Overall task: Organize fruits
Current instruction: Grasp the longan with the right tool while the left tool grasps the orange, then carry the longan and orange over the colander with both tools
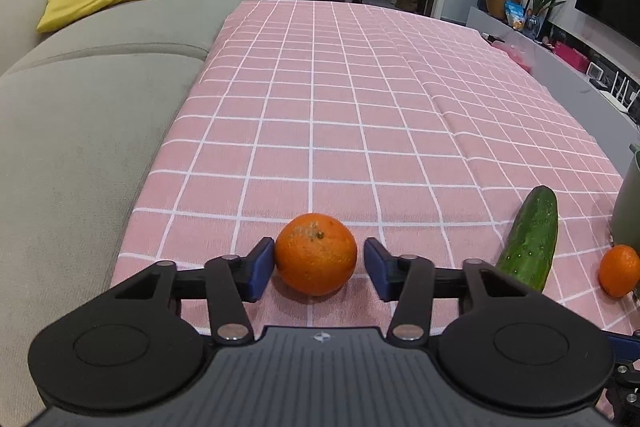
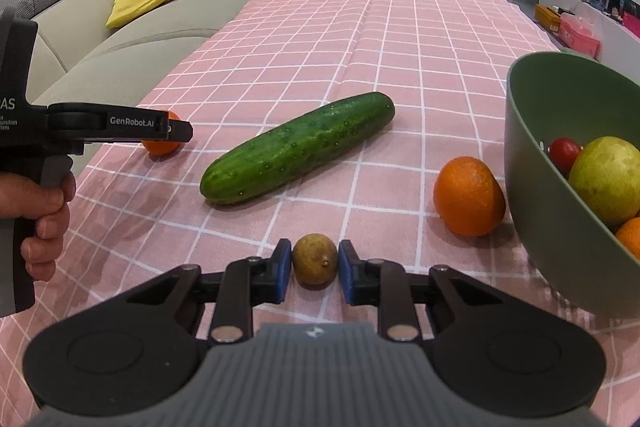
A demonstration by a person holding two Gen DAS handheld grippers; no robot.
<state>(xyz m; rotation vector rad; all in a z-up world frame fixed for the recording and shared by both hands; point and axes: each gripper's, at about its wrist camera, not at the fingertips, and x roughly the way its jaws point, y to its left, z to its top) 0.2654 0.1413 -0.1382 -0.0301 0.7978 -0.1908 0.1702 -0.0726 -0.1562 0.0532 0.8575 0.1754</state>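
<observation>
We're grabbing two fruits: right tongs (image 2: 315, 267) clenching a small brownish-green fruit (image 2: 315, 259); left tongs (image 1: 319, 267) straddling an orange (image 1: 315, 253), right pad not touching. Next, we're lifting toward the green bowl (image 2: 560, 227) on their right.

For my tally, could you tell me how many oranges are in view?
3, perhaps more hidden in the bowl: one between the left gripper's jaws, one on the cloth beside the bowl, and one partly visible inside it.
</observation>
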